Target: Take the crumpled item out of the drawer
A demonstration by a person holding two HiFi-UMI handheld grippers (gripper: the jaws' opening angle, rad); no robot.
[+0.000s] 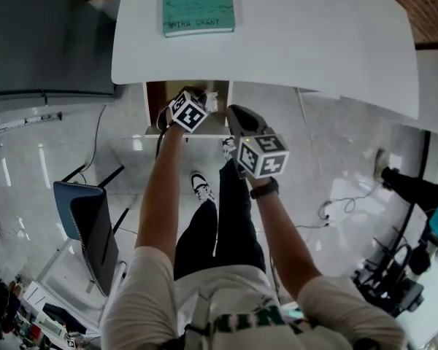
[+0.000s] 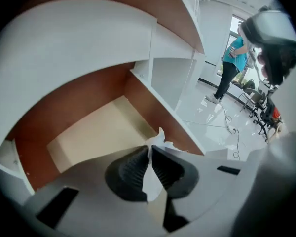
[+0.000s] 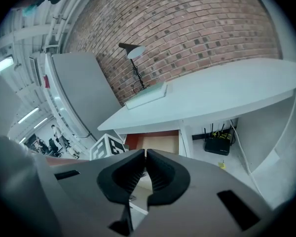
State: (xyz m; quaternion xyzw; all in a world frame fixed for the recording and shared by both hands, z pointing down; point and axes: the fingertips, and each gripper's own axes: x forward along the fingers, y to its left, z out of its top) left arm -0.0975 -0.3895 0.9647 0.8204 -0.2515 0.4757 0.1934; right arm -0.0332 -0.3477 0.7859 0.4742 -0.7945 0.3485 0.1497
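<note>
Plainly, the left gripper (image 2: 149, 151) pinched the crumpled white paper (image 2: 159, 138) over the open drawer (image 2: 98, 127); the right gripper (image 3: 145, 155), jaws together and empty, hovered nearer, to its right.

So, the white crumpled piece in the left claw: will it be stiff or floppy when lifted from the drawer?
Probably light and floppy: the crumpled piece looks paper-thin, with ragged edges. The left claw pinches it nearly shut, so it likely squashes easily. It may tear if it snags on the drawer.
</note>
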